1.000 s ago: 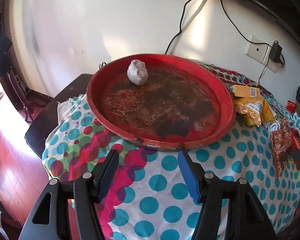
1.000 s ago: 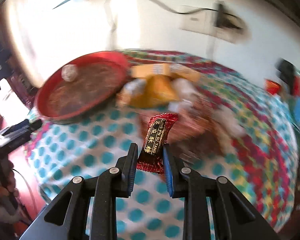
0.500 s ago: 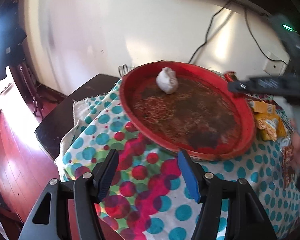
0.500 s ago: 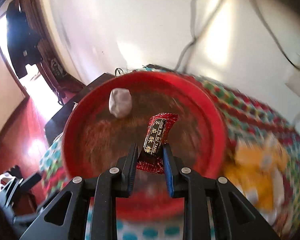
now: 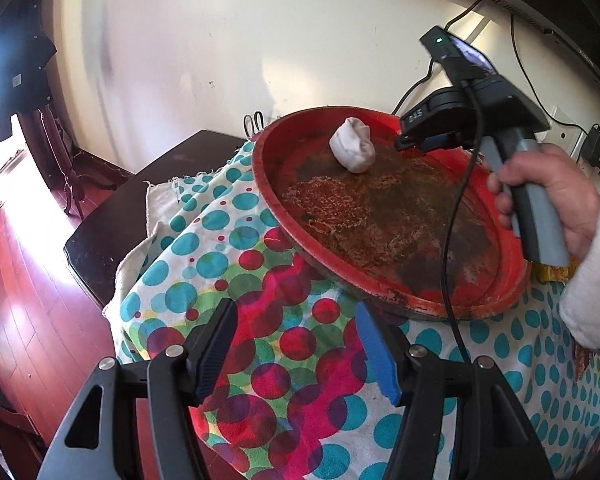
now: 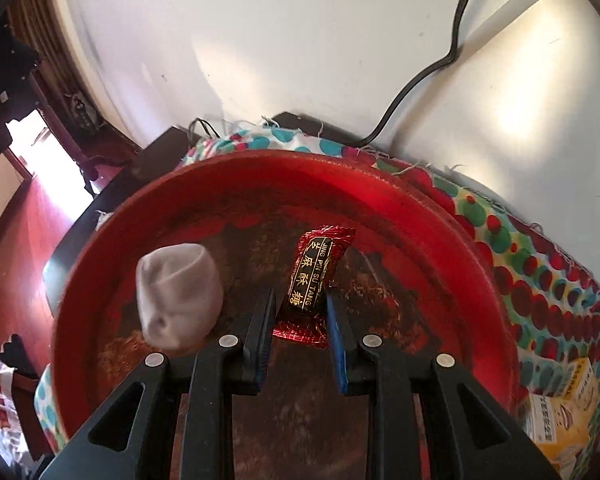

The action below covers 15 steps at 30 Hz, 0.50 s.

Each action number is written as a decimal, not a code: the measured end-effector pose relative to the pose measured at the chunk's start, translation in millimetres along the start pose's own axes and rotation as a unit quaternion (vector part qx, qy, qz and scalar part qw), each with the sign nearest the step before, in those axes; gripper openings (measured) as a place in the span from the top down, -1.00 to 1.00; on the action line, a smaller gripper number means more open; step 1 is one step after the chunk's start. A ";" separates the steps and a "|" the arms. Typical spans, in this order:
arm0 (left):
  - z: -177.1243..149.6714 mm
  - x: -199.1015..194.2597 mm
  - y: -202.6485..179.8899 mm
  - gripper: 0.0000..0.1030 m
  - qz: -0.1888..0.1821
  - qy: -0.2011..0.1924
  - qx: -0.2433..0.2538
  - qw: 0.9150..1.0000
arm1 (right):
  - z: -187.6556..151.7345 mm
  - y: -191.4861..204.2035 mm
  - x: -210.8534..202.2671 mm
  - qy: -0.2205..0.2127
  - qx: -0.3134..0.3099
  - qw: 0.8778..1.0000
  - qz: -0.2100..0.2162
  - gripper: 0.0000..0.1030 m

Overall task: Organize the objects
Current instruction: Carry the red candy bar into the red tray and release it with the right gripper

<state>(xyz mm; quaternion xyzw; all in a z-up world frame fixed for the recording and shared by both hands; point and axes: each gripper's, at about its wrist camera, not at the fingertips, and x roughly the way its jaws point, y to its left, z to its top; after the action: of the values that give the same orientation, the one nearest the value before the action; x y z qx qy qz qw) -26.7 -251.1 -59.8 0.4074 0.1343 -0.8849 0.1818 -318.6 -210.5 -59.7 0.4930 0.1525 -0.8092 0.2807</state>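
Floor (image 5: pixel 28 300): I see glossy red-brown wood boards at 9 o'clock in the left wrist view, with a hard sun glare.
Table (image 5: pixel 148 200): dark, flat top, bare corner showing at 10 o'clock of the tray.
Cloth (image 5: pixel 260 344): thin printed fabric, teal, red and green dots on white, frayed edge, draped over the table.
Left gripper (image 5: pixel 296 344): my black plastic tongs stand released, wide apart, nothing between them; the ribbed pad on one side is dark, on the other blue. It hangs over the cloth at 6 o'clock of the tray.
Sock ball (image 5: pixel 353 150): soft grey-white knit, rolled into a lump, lying in the tray at its 11 o'clock; in the right wrist view it sits just left of my right fingers.
Tray (image 5: pixel 384 292): round, shallow, red with a raised rim; floor worn to brown and rusty patches.
Right gripper (image 6: pixel 300 312): clenched on the candy, low over the tray floor, near the tray's 1 o'clock in the left wrist view.
Candy (image 6: pixel 312 280): small pillow pack, crinkled red foil, black label with gold characters, upright between the pads; I cannot tell if it touches the tray.
Box (image 6: pixel 560 412): yellow carton, at 4 o'clock outside the rim.
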 end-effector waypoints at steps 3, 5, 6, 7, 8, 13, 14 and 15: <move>-0.7 1.0 0.0 -0.23 -0.003 0.000 0.000 1.000 | -0.4 -4.4 5.8 0.003 0.006 1.000 -0.001 0.48; -1.4 4.3 0.5 -0.23 -0.001 0.005 -0.002 1.000 | -5.1 -6.0 -1.1 -0.004 0.002 1.000 -0.003 0.24; -1.6 5.3 1.0 -0.23 -0.002 0.006 -0.003 1.000 | -8.3 -6.7 -6.8 -0.009 -0.002 1.000 -0.005 0.15; -1.9 5.6 1.2 -0.23 -0.002 0.007 -0.004 1.000 | -12.2 -7.6 -13.8 -0.014 -0.005 1.000 -0.005 0.15; -1.9 5.3 1.2 -0.23 -0.002 0.007 -0.006 1.000 | -17.8 -9.4 -23.8 -0.018 -0.008 1.000 -0.001 0.15; -2.4 0.7 -3.0 -0.23 -0.005 -0.002 0.000 1.000 | -64.3 -27.4 -92.0 -0.047 -0.001 0.999 0.017 0.15; -2.9 -0.2 -4.6 -0.23 -0.005 -0.003 0.001 1.000 | -81.0 -35.5 -112.0 -0.059 0.004 0.998 0.017 0.15; -3.5 -1.1 -6.9 -0.23 -0.006 -0.005 0.004 1.000 | -95.1 -42.4 -127.1 -0.067 0.008 0.998 0.016 0.15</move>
<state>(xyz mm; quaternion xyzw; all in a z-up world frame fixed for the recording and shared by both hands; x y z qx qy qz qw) -26.7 -243.3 -60.6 0.4033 0.1326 -0.8882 0.1757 -231.3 -88.3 6.9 0.4428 0.1189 -0.8367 0.2995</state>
